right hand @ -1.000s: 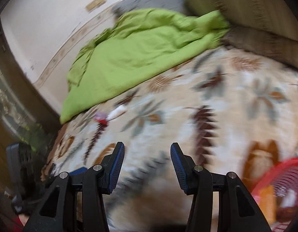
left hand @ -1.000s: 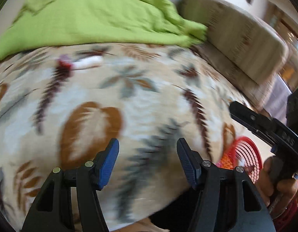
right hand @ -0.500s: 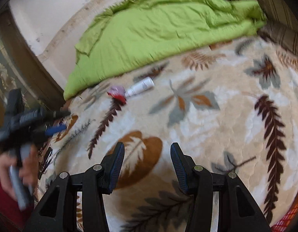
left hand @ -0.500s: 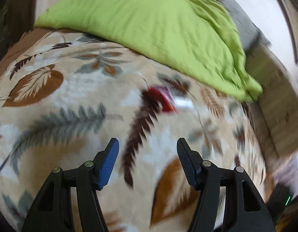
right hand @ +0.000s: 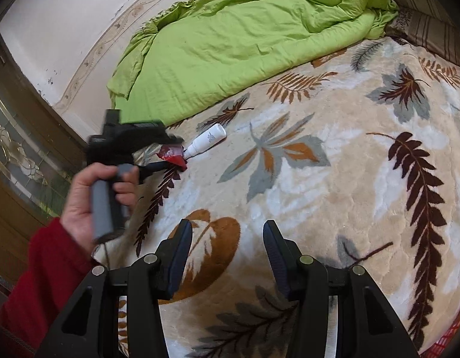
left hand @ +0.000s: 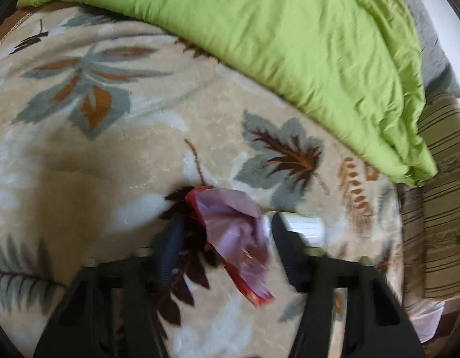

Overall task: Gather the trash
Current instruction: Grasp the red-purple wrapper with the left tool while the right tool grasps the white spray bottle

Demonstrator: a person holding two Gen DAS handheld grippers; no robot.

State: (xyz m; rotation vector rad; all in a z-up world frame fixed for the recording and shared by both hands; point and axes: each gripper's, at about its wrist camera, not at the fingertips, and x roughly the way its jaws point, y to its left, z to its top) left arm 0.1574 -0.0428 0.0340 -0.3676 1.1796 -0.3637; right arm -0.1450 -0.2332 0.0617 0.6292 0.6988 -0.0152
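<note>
A crumpled red and pink wrapper (left hand: pixel 230 226) lies on the leaf-patterned blanket (left hand: pixel 110 164). My left gripper (left hand: pixel 225 234) is open and low over it, one finger on each side of the wrapper. A white bottle (left hand: pixel 304 225) lies on its side just past the right finger. In the right wrist view the same wrapper (right hand: pixel 173 158) and bottle (right hand: pixel 207 140) sit at the left, with the left gripper (right hand: pixel 171 151) held over them by a hand (right hand: pixel 89 197) in a red sleeve. My right gripper (right hand: pixel 227 247) is open over the blanket, holding nothing.
A rumpled green quilt (right hand: pixel 230 38) covers the far side of the bed, with a striped pillow (left hand: pixel 444 208) at its end. A wall and a glass-panelled door (right hand: pixel 18 155) stand at the left. A red basket edge (right hand: pixel 452 332) shows at the bottom right.
The left gripper has dropped down and forward, so the wrapper now sits between its open fingers. The right gripper pulled back a little and holds steady.
</note>
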